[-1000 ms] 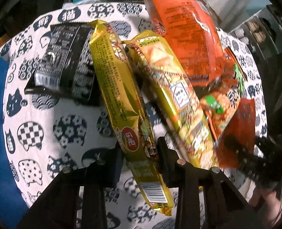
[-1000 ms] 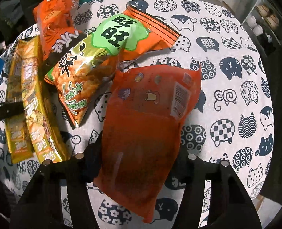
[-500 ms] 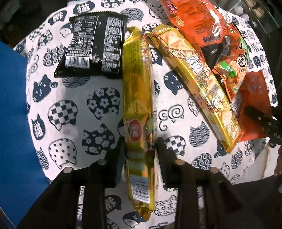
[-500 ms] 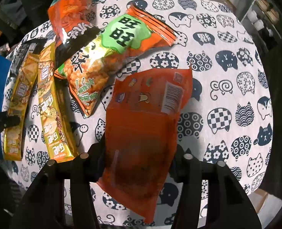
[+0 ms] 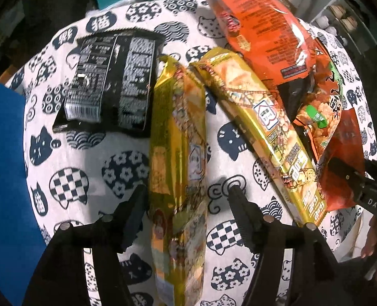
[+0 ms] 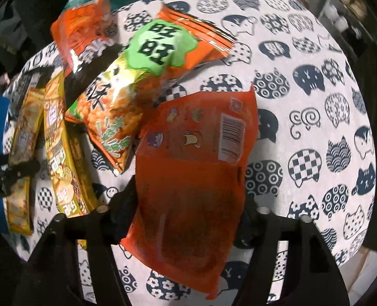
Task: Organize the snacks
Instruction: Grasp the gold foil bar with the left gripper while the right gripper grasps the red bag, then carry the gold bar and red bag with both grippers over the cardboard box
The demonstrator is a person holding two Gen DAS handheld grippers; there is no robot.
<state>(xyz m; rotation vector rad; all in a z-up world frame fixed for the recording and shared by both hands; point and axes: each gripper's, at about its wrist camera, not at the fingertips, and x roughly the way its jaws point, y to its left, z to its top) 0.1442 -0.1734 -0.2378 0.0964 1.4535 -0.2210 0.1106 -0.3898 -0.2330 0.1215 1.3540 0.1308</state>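
Overhead light falls bright on the tablecloth [image 5: 91, 158]; glare streaks the gold packet [image 5: 178, 168] between the fingers. Fisheye edges bend and go dark, perhaps motion-blurred beyond the fingertips.

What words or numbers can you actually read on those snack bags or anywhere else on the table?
"旺旺" stands on the green patch of the orange-green snack bag.
"猫" stands on a cat figure of the tablecloth.
"DAS" stands on the right tool, where it shows in the left view.
Black bag: fine white print, too blurred.
Gold packs: logos and print unreadable.
Red-orange pouch: a barcode, digits unreadable.
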